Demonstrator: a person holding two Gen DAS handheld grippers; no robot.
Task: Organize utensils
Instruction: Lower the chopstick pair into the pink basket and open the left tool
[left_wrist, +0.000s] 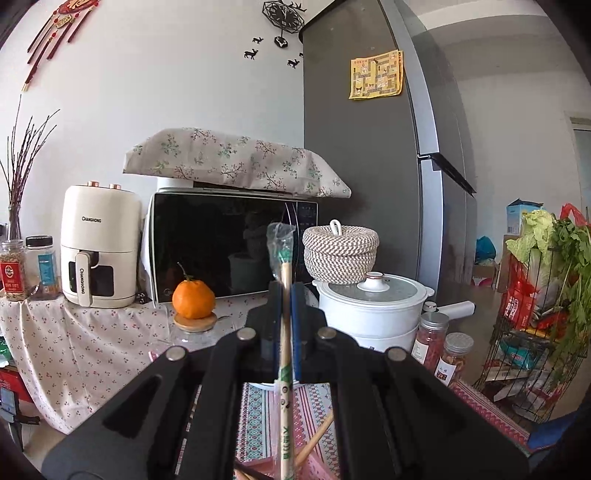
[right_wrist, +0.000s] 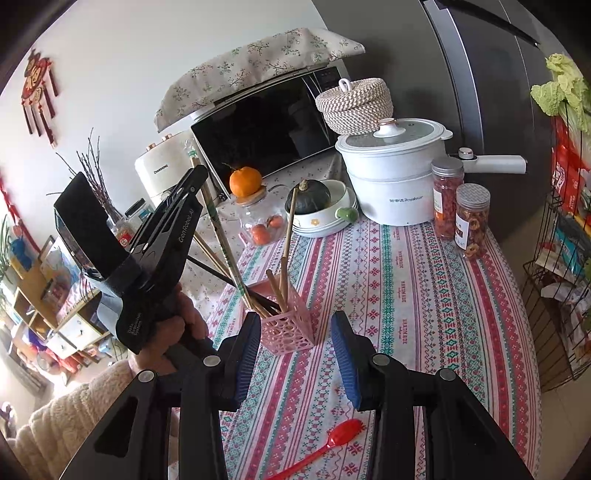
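The left gripper (left_wrist: 284, 295) is clenching wrapped chopsticks (left_wrist: 283, 354) over the pink holder (right_wrist: 288, 328), already holding several, while the right gripper (right_wrist: 295, 354), released, is leaving the red spoon (right_wrist: 332, 443) at lower centre.

Left wrist level toward microwave (left_wrist: 229, 243), right wrist angled down, shared.

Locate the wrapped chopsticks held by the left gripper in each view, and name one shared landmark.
Left wrist: wrapped chopsticks run up the centre, clamped in the left gripper.
Right wrist: left of centre, slanting from the gripper down into the pink holder.
Shared landmark: the orange before the microwave.
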